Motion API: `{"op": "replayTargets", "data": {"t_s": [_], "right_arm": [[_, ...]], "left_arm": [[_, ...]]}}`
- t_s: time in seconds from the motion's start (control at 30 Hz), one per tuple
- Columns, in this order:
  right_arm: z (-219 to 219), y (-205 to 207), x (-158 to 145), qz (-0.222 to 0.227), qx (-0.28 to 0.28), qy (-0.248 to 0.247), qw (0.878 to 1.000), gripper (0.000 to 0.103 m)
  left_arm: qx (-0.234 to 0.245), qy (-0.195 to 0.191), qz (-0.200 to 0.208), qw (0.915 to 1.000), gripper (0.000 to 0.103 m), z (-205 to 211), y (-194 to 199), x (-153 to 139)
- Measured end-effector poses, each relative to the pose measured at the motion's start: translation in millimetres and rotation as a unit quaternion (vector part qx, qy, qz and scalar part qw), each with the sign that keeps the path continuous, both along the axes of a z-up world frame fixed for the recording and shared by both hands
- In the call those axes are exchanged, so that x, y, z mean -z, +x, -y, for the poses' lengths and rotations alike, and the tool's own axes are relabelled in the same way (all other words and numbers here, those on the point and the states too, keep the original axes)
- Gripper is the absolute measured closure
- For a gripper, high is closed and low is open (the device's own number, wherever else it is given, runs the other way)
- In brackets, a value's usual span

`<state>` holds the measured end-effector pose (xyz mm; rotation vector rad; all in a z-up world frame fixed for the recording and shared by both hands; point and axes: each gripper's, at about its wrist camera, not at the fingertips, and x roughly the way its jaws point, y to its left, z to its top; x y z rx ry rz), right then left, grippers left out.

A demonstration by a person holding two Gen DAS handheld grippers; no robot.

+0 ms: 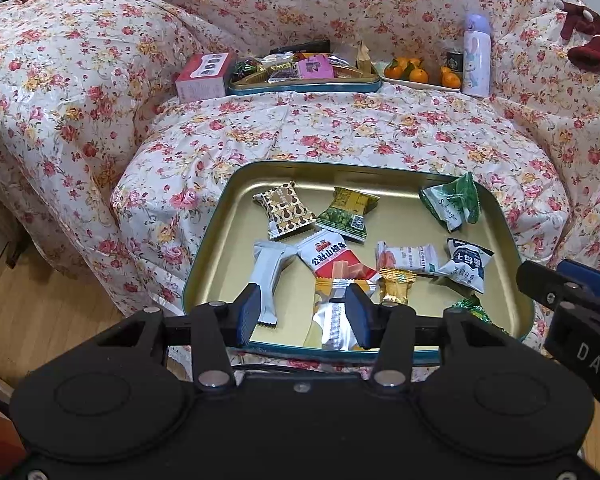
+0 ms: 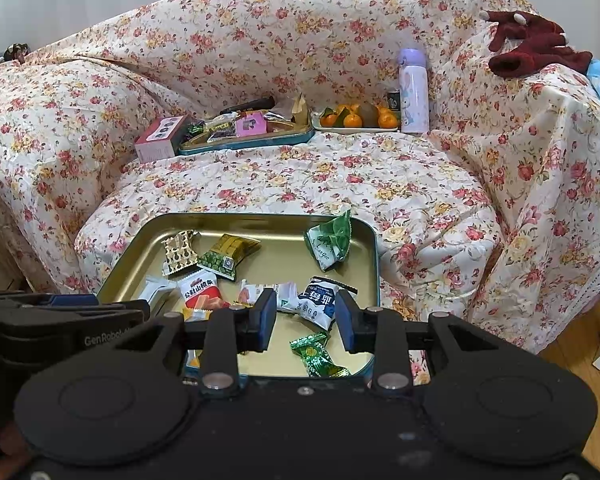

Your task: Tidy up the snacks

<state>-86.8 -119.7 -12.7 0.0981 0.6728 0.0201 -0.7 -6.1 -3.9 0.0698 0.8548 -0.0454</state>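
L wrist view: left gripper (image 1: 303,314) jaws apart, empty, above near edge of gold tin tray (image 1: 220,216); silver packet (image 1: 334,326) lies between them, long axis pointing away.

R wrist view: right gripper (image 2: 305,318) apart, empty; blue-white packet (image 2: 318,306) just beyond, green candy (image 2: 318,354) nearer. Far tin (image 2: 260,140) holds more snacks.

Colours and patterns: sofa cover, tins, snacks.
Sofa cover (image 2: 340,184): cream, red and yellow floral print. Near tin (image 1: 496,216): gold inside, teal outside. Far tin (image 1: 300,86): teal wall. Snacks: brown-and-cream patterned packet (image 1: 286,210), green-and-yellow packet (image 1: 346,214), green-and-white pouch (image 1: 454,204), red-and-white packet (image 1: 332,258), grey packet (image 1: 266,276). Box (image 1: 202,76): pink. Bottle (image 1: 476,56): lilac. Oranges (image 1: 418,74): orange. Plush (image 2: 532,42): dark red. Floor (image 1: 40,312): light wood.
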Motion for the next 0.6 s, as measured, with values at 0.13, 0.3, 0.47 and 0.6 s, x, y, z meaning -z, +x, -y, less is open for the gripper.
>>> {"op": "replayTargets", "data": {"t_s": [0.13,0.3,0.47,0.6], "right_arm": [[0.3,0.7,0.4,-0.002,-0.002,0.0,1.0,0.067],[0.5,1.1,0.6,-0.004,-0.004,-0.002,1.0,0.067],[-0.1,1.4,0.6,-0.004,-0.005,-0.003,1.0,0.067],[0.0,1.5,0.5,-0.004,-0.005,-0.003,1.0,0.067]], "left_arm": [[0.001,-0.004,0.002,1.0,0.048,-0.6,-0.3,-0.8],[0.002,-0.005,-0.004,1.0,0.048,-0.4,1.2,0.1],[0.009,-0.001,-0.006,0.9999,0.048,2.8,0.7,0.5],[0.006,-0.001,-0.007,1.0,0.048,1.5,1.4,0.1]]}}
